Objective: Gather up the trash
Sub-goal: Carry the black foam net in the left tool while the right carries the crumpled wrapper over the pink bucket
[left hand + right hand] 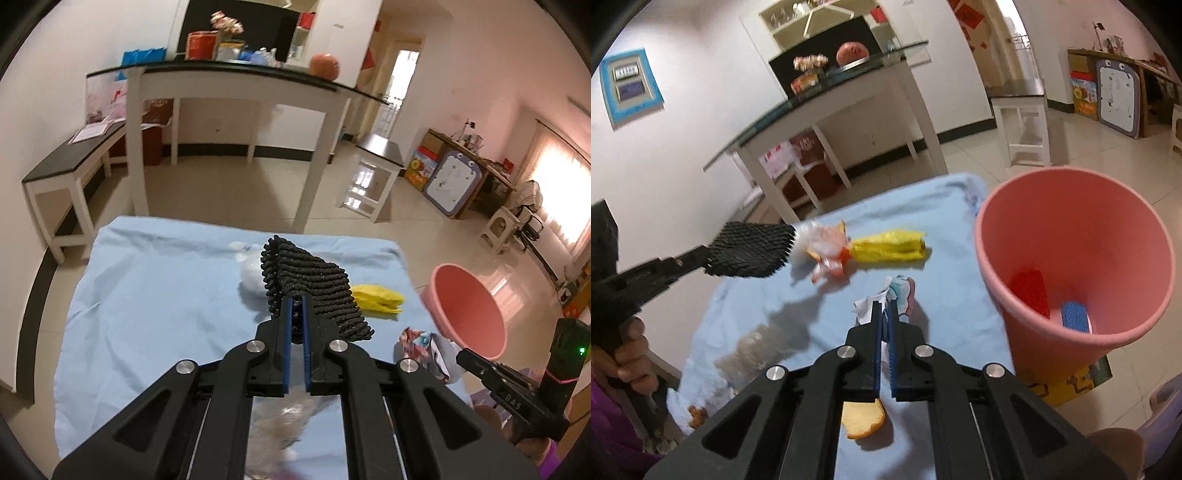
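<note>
My left gripper is shut on a black ribbed foam piece, held above the blue cloth; it also shows in the right wrist view. My right gripper is shut on a crumpled colourful wrapper, lifted over the cloth. The pink bin stands right of the table, with a red piece and a blue piece inside. A yellow wrapper, a white crumpled wad, a clear plastic bag and an orange peel lie on the cloth.
A white glass-topped table and a low bench stand behind. A small white stool stands on the tiled floor. A yellow box sits under the bin.
</note>
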A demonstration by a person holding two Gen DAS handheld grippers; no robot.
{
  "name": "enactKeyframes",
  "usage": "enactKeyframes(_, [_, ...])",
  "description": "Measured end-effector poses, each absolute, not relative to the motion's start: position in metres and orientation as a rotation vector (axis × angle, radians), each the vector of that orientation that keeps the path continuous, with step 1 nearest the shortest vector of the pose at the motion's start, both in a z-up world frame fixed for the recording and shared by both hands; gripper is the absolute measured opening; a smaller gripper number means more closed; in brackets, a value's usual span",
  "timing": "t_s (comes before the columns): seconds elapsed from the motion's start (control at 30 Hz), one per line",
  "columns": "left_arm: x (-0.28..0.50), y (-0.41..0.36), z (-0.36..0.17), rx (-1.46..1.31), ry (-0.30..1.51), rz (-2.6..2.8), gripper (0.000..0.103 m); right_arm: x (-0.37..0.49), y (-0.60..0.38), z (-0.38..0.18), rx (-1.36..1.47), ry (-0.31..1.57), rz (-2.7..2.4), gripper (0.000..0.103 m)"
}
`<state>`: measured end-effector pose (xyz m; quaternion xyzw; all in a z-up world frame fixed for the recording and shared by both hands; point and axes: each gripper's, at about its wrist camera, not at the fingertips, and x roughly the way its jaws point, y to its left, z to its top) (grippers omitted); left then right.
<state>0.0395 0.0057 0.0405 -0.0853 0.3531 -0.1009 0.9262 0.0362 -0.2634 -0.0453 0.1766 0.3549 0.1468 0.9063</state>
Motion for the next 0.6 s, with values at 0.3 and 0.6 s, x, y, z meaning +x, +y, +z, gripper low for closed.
enactKeyframes(0.3, [0.037,-0.042,0.061,-0.142,0.681,-0.316,0.004,0.022,-0.311,-0.022,0.430,0.637,0.203,0.003])
enactKeyframes(0.6, [0.044,-0.108,0.070,-0.101,0.667,-0.458,0.004,0.011,-0.378,-0.014,0.468,0.579,0.046,0.003])
